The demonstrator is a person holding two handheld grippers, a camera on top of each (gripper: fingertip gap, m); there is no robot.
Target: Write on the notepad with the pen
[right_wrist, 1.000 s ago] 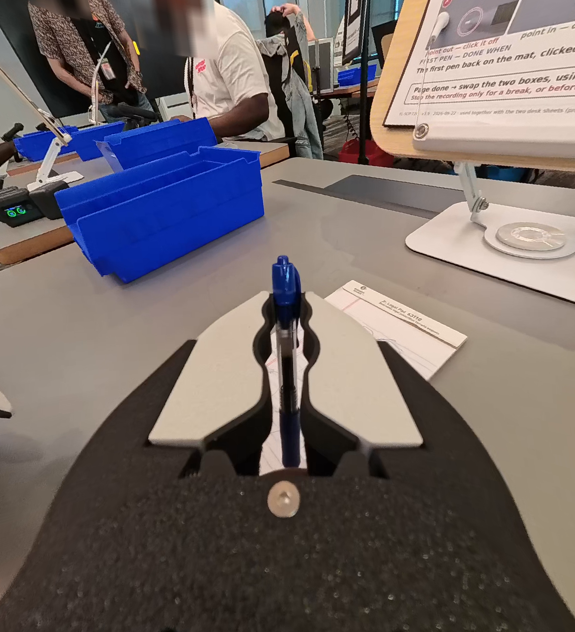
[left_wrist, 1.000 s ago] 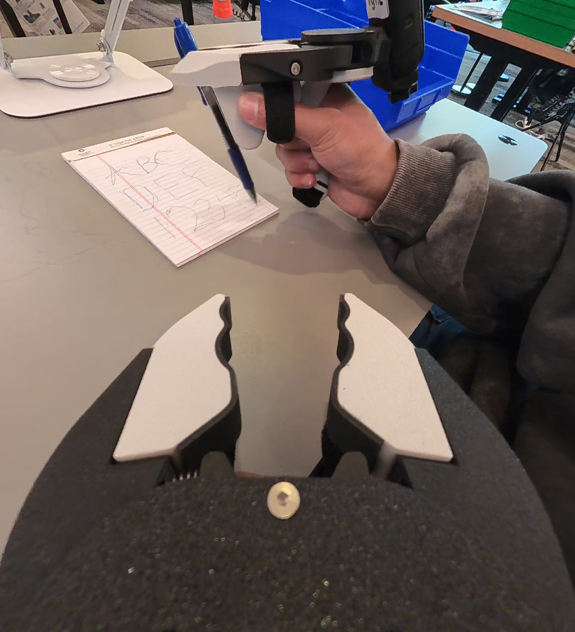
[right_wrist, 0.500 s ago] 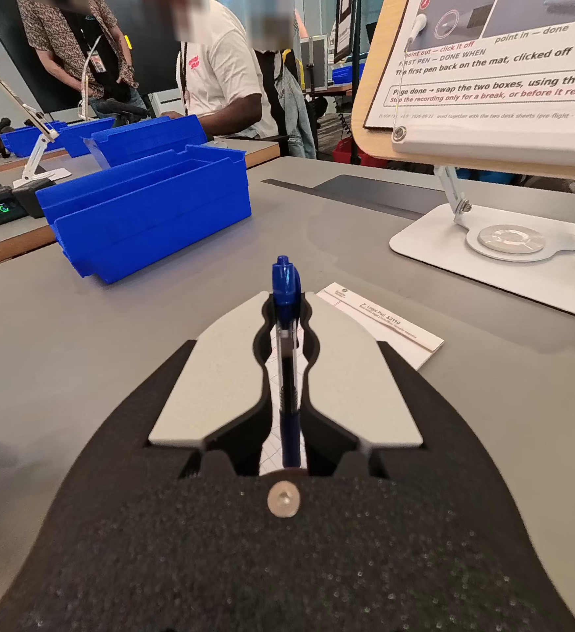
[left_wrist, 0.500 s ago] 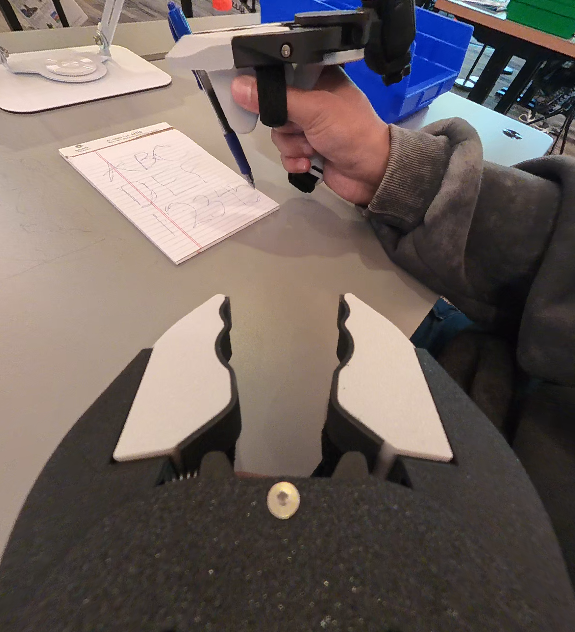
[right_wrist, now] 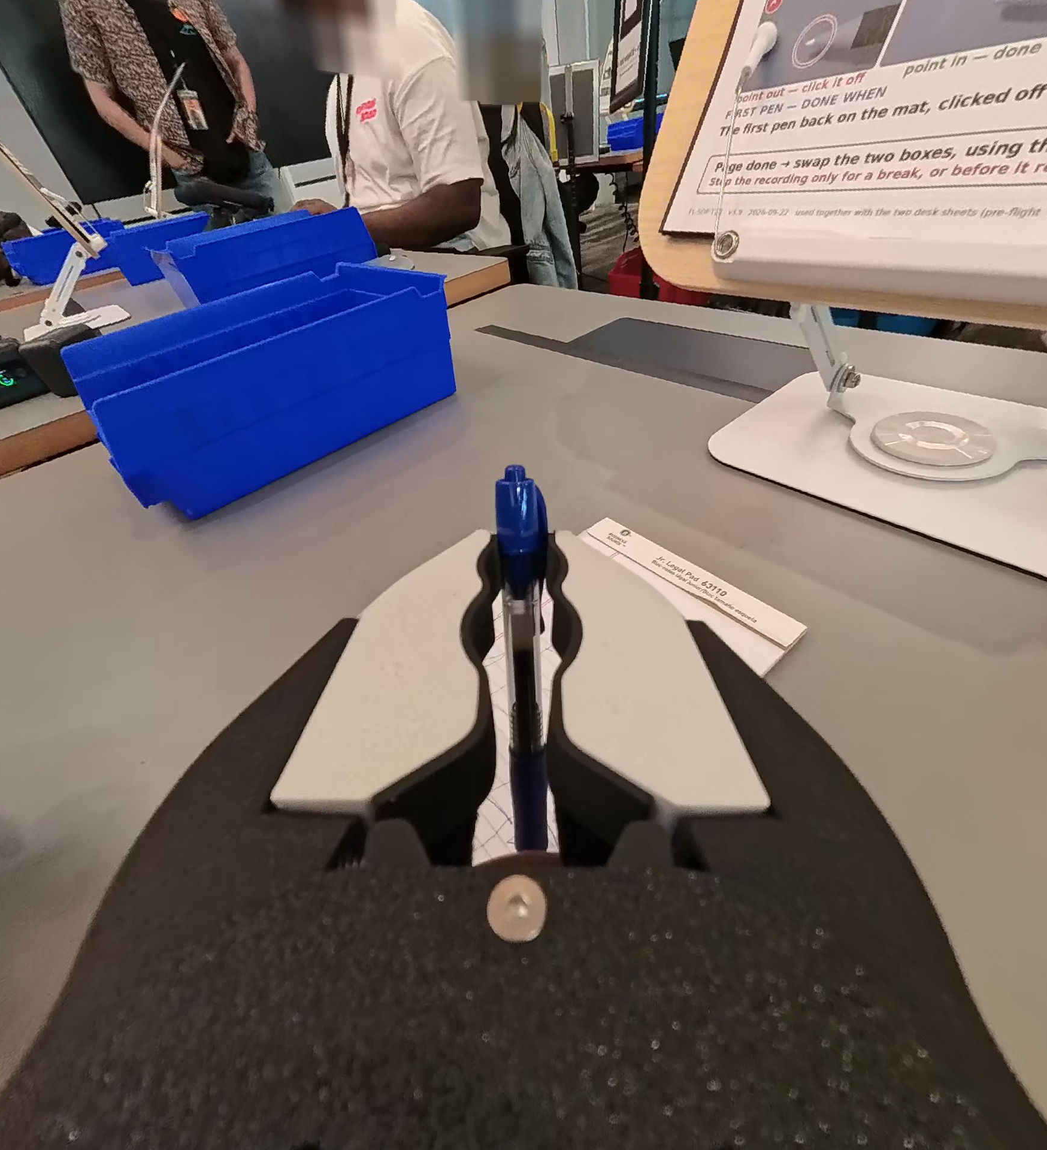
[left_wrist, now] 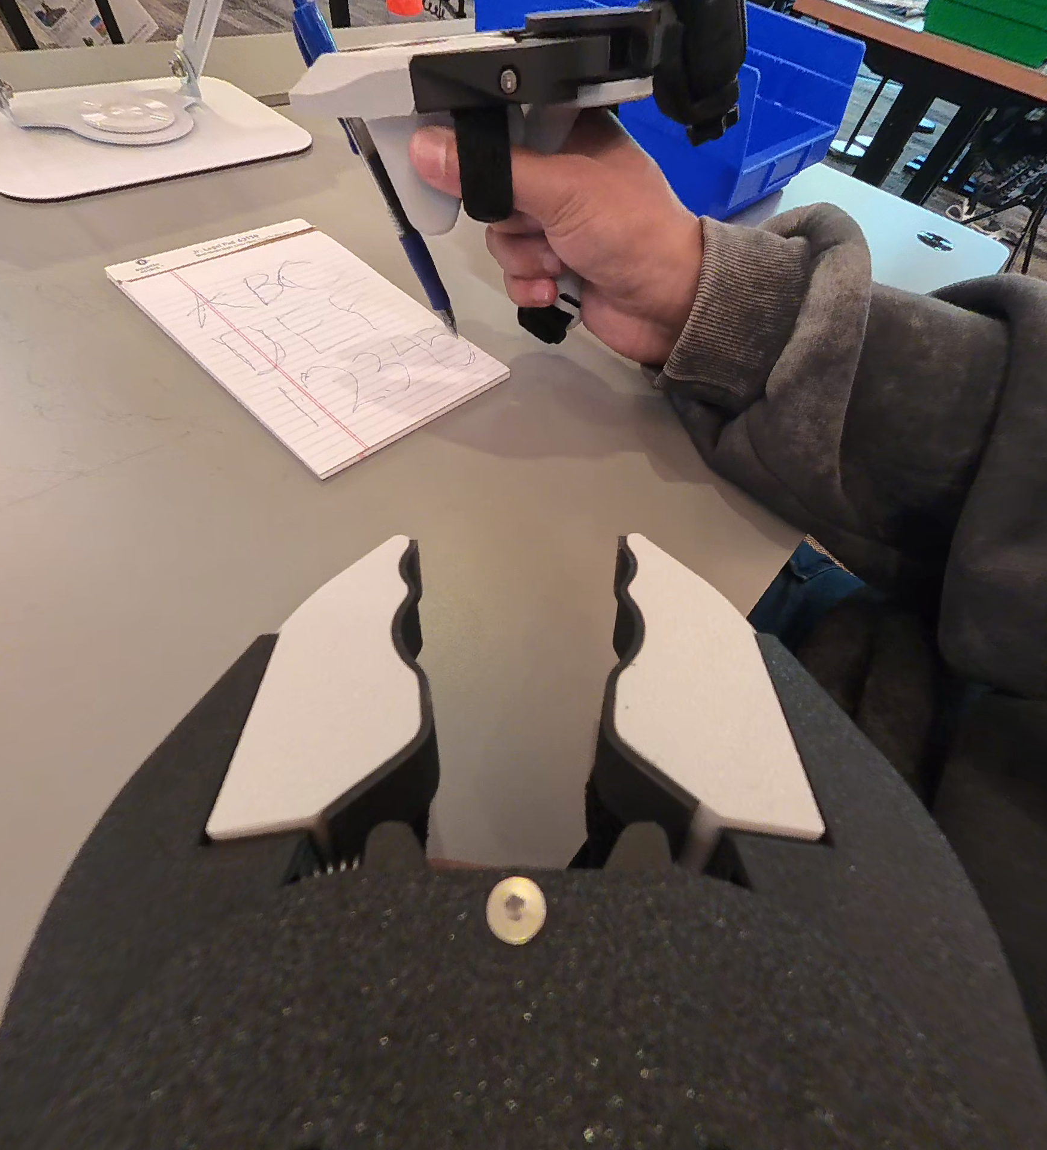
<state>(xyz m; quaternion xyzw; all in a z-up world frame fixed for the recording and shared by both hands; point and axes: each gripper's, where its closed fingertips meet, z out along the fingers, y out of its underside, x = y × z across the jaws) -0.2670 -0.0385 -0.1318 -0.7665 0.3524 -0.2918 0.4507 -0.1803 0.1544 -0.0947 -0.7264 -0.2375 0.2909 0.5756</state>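
The pen [left_wrist: 412, 249] is clamped between the closed jaws of the right gripper [right_wrist: 521, 597], cap end up and tip slanted down towards the notepad [left_wrist: 306, 342]. The notepad is lain flat on the grey worktop [left_wrist: 104, 529], near the white stand base [left_wrist: 116, 137] and askew to it. Three rows of marks are already carried on the page, and the pen tip is seen at the end of the lowest row, close to the pad's edge nearest the person's hand [left_wrist: 595, 249]; whether the tip is touching the paper cannot be told.

The left gripper [left_wrist: 518, 622] is held wide open and empty over bare worktop, well apart from the notepad.

For the stroke in hand, light, even pressure is judged best, since the pad is not pinned and could be dragged. Little paper is left beyond the tip, so the stroke should be kept short or the pen lifted clear. The open gripper could be set on the notepad's far corner to steady it.
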